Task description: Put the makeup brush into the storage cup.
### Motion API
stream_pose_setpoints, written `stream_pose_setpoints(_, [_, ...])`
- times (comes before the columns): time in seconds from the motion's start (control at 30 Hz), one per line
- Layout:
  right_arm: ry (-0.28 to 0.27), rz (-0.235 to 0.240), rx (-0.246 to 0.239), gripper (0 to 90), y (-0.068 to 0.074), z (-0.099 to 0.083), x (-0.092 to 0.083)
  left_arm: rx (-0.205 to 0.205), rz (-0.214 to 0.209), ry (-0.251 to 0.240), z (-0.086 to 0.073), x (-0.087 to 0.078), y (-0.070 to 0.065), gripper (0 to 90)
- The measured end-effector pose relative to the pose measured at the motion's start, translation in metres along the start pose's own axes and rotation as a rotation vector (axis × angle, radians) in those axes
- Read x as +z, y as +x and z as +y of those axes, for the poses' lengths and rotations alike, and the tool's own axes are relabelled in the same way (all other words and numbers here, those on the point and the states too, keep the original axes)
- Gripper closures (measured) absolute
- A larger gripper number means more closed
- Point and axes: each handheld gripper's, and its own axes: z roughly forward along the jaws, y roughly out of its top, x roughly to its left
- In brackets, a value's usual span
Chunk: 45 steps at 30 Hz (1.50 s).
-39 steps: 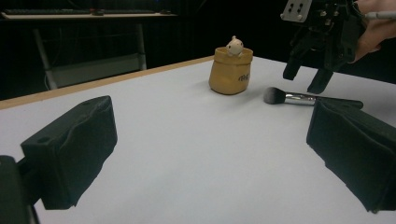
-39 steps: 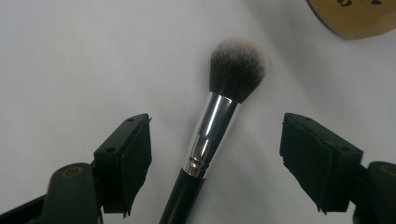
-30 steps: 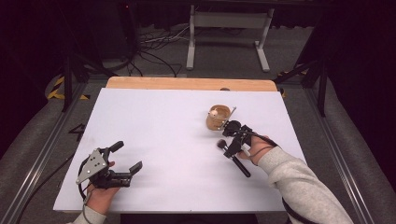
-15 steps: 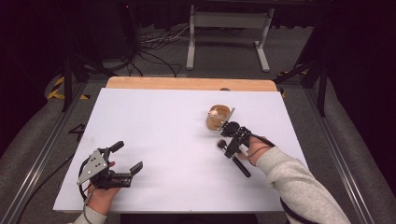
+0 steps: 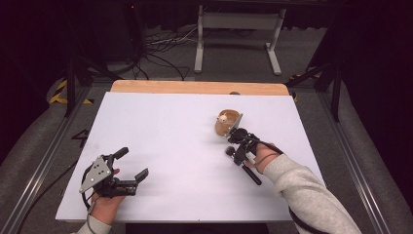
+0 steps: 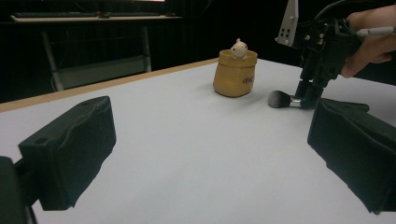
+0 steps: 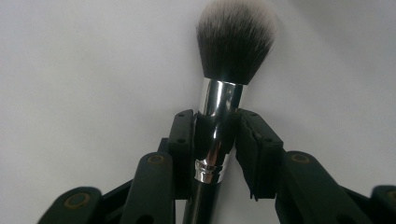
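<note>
On the white table (image 5: 170, 126), the right gripper (image 5: 239, 151) clamps its jaws on the handle of a makeup brush (image 5: 242, 165) at about four o'clock, just below the tan pouch (image 5: 227, 123), while the left gripper (image 5: 130, 168) rests wide open and empty at seven o'clock

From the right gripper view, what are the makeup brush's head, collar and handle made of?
Black makeup brush with white-tipped bristles: the head looks like soft fibre, fine strands, dark with pale tips; natural or synthetic, cannot tell. Shiny silver collar: looks like polished metal, mirror-like highlights. Glossy black handle: smooth with a bright streak, lacquered wood or plastic. The right hand-held gripper clamps the handle.
</note>
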Motion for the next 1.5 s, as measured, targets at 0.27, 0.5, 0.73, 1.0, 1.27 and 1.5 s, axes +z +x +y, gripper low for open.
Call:
stream_pose_setpoints(0.27, [0.011, -0.01, 0.018, 70.6, 0.002, 0.001, 0.0, -0.001, 0.0, 0.001, 0.0, 0.0, 0.0, 1.7])
stream_pose_setpoints(0.5, [0.003, -0.004, 0.012, 70.9, 0.004, -0.001, -0.005, -0.001, 0.004, 0.004, 0.0, 0.0, 0.0, 1.7])
stream_pose_setpoints(0.73, [-0.07, -0.003, 0.01, 70.9, 0.003, -0.005, -0.021, 0.001, 0.004, 0.006, 0.0, 0.0, 0.0, 1.7])
stream_pose_setpoints(1.0, [-0.178, -0.005, -0.025, 71.0, 0.007, -0.01, -0.043, 0.003, 0.004, 0.012, 0.0, 0.001, 0.0, 1.8])
stream_pose_setpoints(1.27, [-0.312, -0.009, -0.058, 71.0, 0.01, -0.015, -0.06, 0.004, 0.005, 0.012, -0.001, 0.001, 0.0, 1.8])
stream_pose_setpoints(1.5, [-0.486, -0.02, -0.092, 71.0, 0.01, -0.023, -0.075, 0.009, 0.016, 0.017, 0.0, 0.001, 0.0, 1.8])
